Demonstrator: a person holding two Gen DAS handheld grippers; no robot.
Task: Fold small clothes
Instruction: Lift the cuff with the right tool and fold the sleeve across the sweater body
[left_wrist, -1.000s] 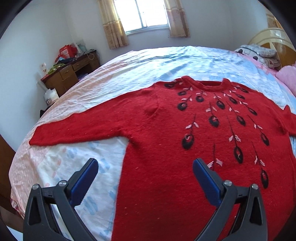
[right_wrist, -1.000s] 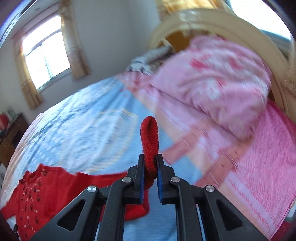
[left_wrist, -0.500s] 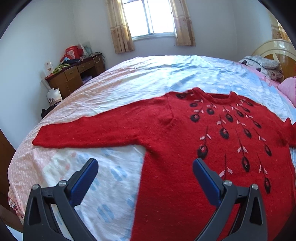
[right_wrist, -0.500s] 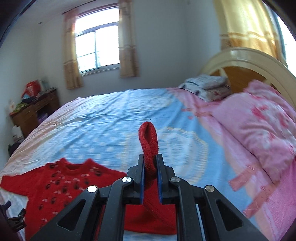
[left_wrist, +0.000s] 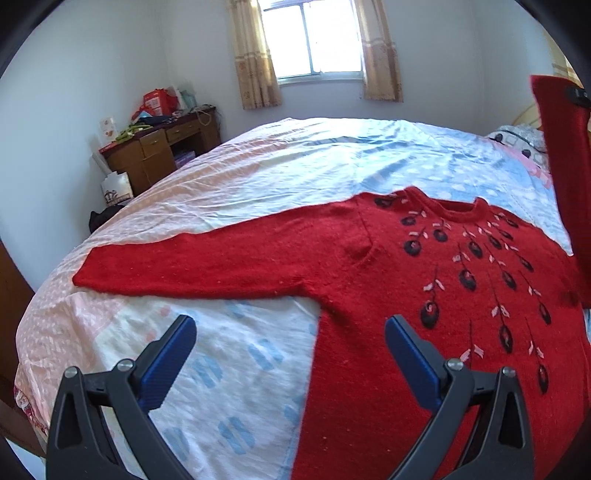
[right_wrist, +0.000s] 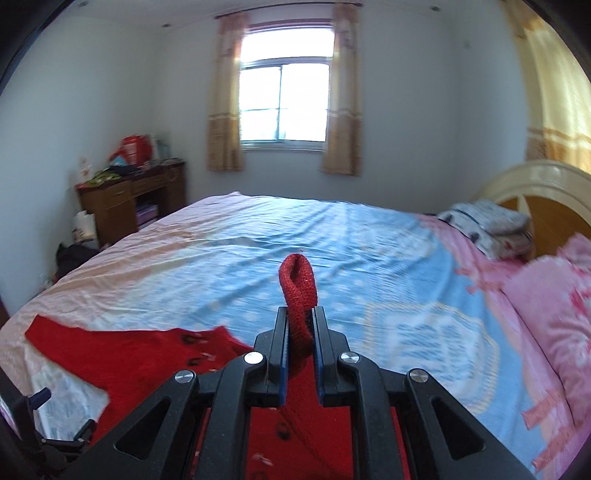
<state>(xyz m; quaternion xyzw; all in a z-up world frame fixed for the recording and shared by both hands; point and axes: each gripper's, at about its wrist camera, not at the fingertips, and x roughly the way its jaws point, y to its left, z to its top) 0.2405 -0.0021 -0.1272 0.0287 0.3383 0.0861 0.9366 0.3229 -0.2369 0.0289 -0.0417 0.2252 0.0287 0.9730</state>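
Observation:
A red knitted sweater (left_wrist: 424, 295) with dark flower motifs lies flat on the bed, one sleeve (left_wrist: 192, 266) stretched out to the left. My left gripper (left_wrist: 290, 343) hovers open over the sweater's lower left edge, nothing between its blue pads. My right gripper (right_wrist: 299, 332) is shut on the other sleeve's cuff (right_wrist: 297, 280), which sticks up in a loop beyond the fingertips. In the left wrist view that lifted sleeve (left_wrist: 565, 177) hangs high at the right edge, over the sweater body. The sweater (right_wrist: 140, 354) also shows below the right gripper.
The bed (left_wrist: 332, 162) has a pale blue and pink sheet. A wooden desk (left_wrist: 162, 155) with clutter stands by the far left wall. Folded bedding (right_wrist: 487, 225), a pink quilt (right_wrist: 554, 314) and the headboard (right_wrist: 546, 192) lie at the right. A curtained window (right_wrist: 282, 99) is behind.
My right gripper has swung left and risen with the cuff, carrying the sleeve over the sweater body; it now shows in the left wrist view. The left gripper has shifted slightly left.

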